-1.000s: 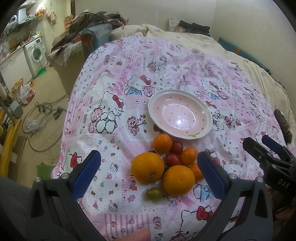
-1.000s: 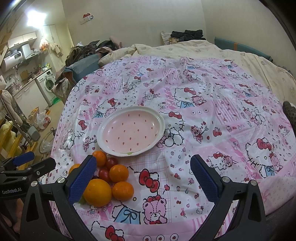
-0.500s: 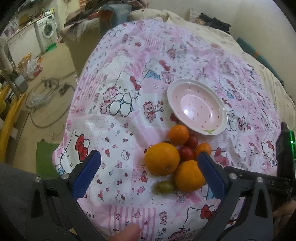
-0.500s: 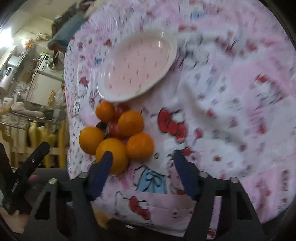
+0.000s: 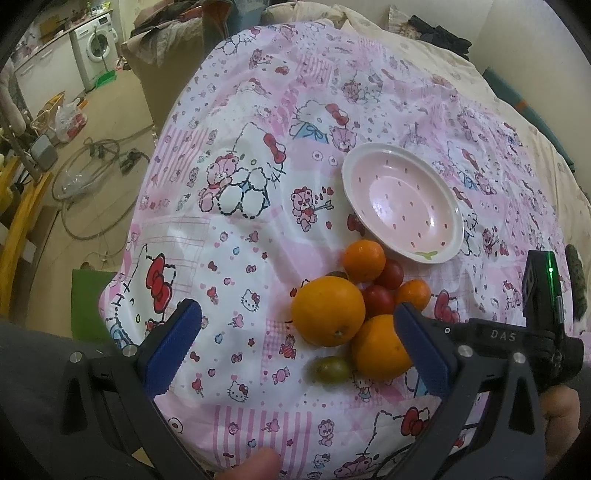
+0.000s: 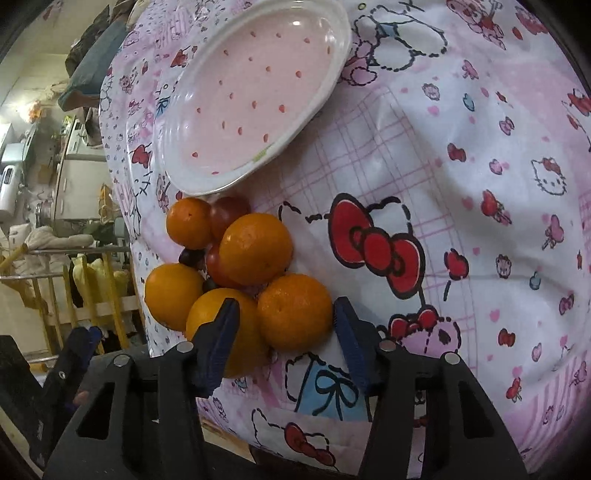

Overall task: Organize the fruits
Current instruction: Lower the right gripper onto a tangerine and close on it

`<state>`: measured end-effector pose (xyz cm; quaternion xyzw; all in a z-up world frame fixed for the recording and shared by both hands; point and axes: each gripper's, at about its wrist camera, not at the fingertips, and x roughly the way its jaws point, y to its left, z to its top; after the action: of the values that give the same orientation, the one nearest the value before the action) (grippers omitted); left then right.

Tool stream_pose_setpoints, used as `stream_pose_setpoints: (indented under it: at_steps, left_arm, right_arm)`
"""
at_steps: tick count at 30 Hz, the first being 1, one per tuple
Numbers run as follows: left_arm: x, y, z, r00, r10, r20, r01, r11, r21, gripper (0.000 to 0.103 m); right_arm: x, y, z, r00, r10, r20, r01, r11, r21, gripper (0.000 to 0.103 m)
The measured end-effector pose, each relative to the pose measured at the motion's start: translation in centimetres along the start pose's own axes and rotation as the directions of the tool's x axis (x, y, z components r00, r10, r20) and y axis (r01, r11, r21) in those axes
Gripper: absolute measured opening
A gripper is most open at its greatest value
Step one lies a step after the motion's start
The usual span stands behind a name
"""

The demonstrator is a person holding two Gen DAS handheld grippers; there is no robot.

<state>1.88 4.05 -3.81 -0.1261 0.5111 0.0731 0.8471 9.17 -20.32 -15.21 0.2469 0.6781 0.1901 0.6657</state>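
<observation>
A pile of fruit lies on the pink cartoon-print bedcover: two big oranges point(image 5: 328, 310) point(image 5: 380, 347), smaller mandarins point(image 5: 364, 258), red cherry tomatoes point(image 5: 378, 299) and a green one point(image 5: 330, 369). Just beyond sits the pink dotted plate point(image 5: 402, 210) point(image 6: 255, 92), with nothing on it. My right gripper point(image 6: 286, 321) is low over the near edge of the pile. Its jaws are closing around a mandarin point(image 6: 295, 312); the right pad is at its skin, the left pad still shows a gap. My left gripper point(image 5: 299, 347) hovers wide open above the big oranges, holding nothing.
The bedcover drops off at the left to a floor with cables point(image 5: 92, 162), bags and a washing machine point(image 5: 96, 48). A yellow rack point(image 6: 103, 295) stands beside the bed. A dark bundle of clothes point(image 5: 439, 29) lies at the far end.
My right gripper dropped down onto the fruit pile, tilted steeply, and its jaws narrowed from wide open to around a mandarin. The left gripper sank slightly toward the oranges and stayed open.
</observation>
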Motion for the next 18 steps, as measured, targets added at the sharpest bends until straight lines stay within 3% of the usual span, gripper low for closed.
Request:
stream_pose_setpoints:
  at_steps: [8, 16, 18]
  left_arm:
    - [0.7, 0.4, 0.1, 0.999, 0.025, -0.023, -0.025, 1.0, 0.002, 0.103]
    - [3.3, 1.9, 1.6, 0.984, 0.001, -0.177, -0.018, 0.996, -0.093, 0.102]
    - [4.1, 1.1, 1.9, 0.978, -0.009, -0.209, -0.011, 0.996, -0.091, 0.097]
  right_arm:
    - [-1.2, 0.0, -0.4, 0.999, 0.02, 0.033, -0.019, 0.999, -0.03, 0.042]
    - [-5.8, -0.5, -1.0, 0.985, 0.025, 0.169, -0.016, 0.999, -0.052, 0.042]
    - [-6.5, -1.1, -0.9, 0.982, 0.039, 0.187, -0.033, 0.999, -0.038, 0.042]
